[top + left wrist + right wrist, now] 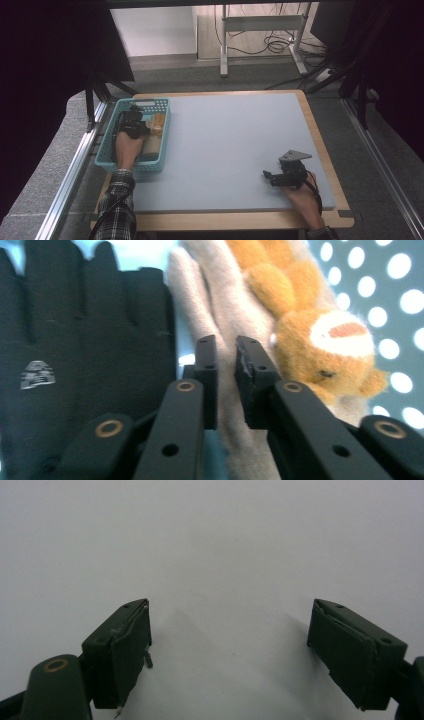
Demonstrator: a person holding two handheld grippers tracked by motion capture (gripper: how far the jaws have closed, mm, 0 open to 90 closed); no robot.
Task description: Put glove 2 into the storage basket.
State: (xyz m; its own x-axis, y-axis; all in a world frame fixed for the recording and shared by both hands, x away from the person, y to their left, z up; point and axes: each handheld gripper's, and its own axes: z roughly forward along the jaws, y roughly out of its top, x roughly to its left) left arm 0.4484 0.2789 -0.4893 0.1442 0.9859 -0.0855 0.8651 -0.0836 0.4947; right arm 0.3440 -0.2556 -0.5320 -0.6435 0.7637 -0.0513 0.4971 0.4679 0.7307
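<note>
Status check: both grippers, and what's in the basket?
Left gripper down in the teal basket, fingers nearly shut on the beige glove. Black glove and orange plush toy flank it. Right gripper open, idle over bare table.

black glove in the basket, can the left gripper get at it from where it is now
Probably yes. The left gripper is already inside the basket, jaws nearly shut against the beige glove, and the black glove lies right beside it with nothing on top.

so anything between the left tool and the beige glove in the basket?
Nothing visible. The left tool is nearly closed right on the beige glove, black glove on one side and orange plush on the other.
</note>
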